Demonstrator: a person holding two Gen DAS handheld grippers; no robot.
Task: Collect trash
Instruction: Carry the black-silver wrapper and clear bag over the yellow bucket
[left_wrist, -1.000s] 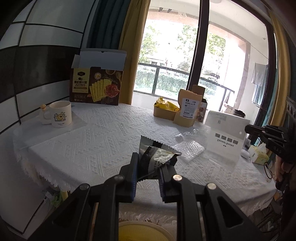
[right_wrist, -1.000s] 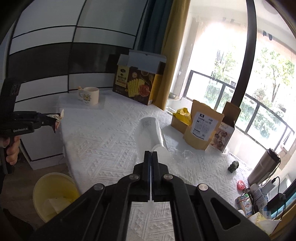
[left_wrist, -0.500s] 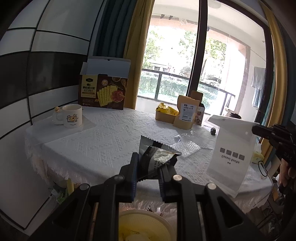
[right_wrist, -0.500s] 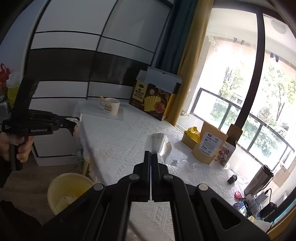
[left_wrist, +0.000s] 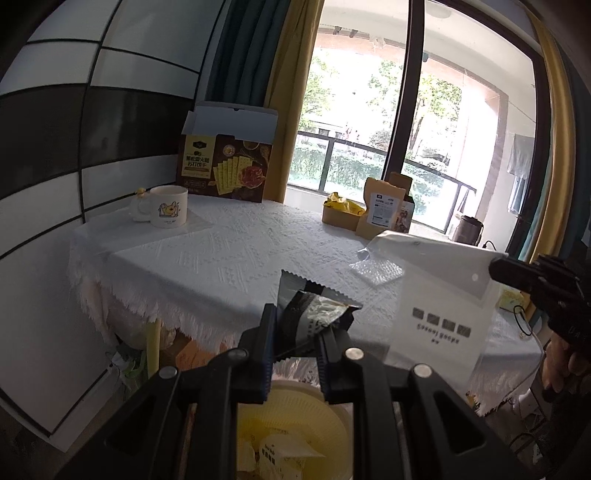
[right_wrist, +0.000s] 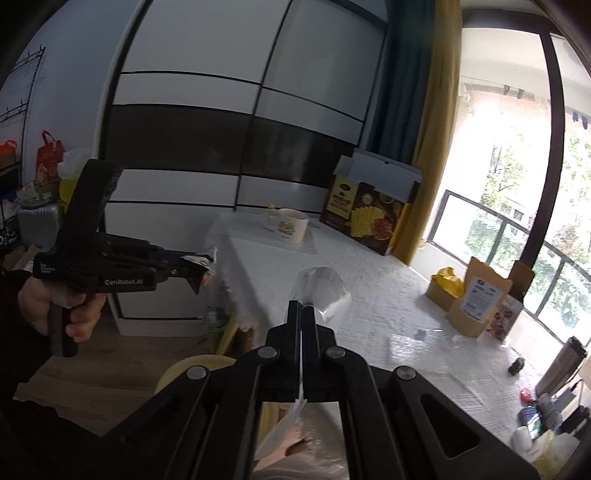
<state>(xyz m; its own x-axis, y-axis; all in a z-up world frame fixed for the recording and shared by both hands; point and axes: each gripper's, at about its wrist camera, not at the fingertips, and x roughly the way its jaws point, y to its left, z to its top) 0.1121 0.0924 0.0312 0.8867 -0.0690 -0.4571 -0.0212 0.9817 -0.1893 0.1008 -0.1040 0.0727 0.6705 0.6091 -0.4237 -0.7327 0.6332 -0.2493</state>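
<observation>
My left gripper (left_wrist: 295, 332) is shut on a crumpled black-and-white snack wrapper (left_wrist: 314, 314). It hangs off the table's near edge, above a yellow bin (left_wrist: 295, 428) that holds some trash. My right gripper (right_wrist: 302, 314) is shut on a white plastic bag (left_wrist: 443, 306) with grey printed squares. In the right wrist view that bag (right_wrist: 321, 288) looks clear and sticks out past the fingertips. The left gripper (right_wrist: 201, 266) shows there at the left, held by a hand, with the bin's rim (right_wrist: 184, 369) low in the picture.
A table with a white cloth (left_wrist: 240, 251) carries a mug (left_wrist: 166, 210), a cracker box (left_wrist: 225, 170), brown pouches (left_wrist: 380, 214), a yellow-filled box (left_wrist: 340, 214) and a bubble-wrap piece (left_wrist: 376, 271). A flask (right_wrist: 565, 362) and small items stand at its far end. Wardrobe panels (right_wrist: 221, 110) line the wall.
Both grippers have drawn back from the table toward the bin, each still gripping its piece. The bin now shows larger under the left gripper, and the right gripper has swung left.
</observation>
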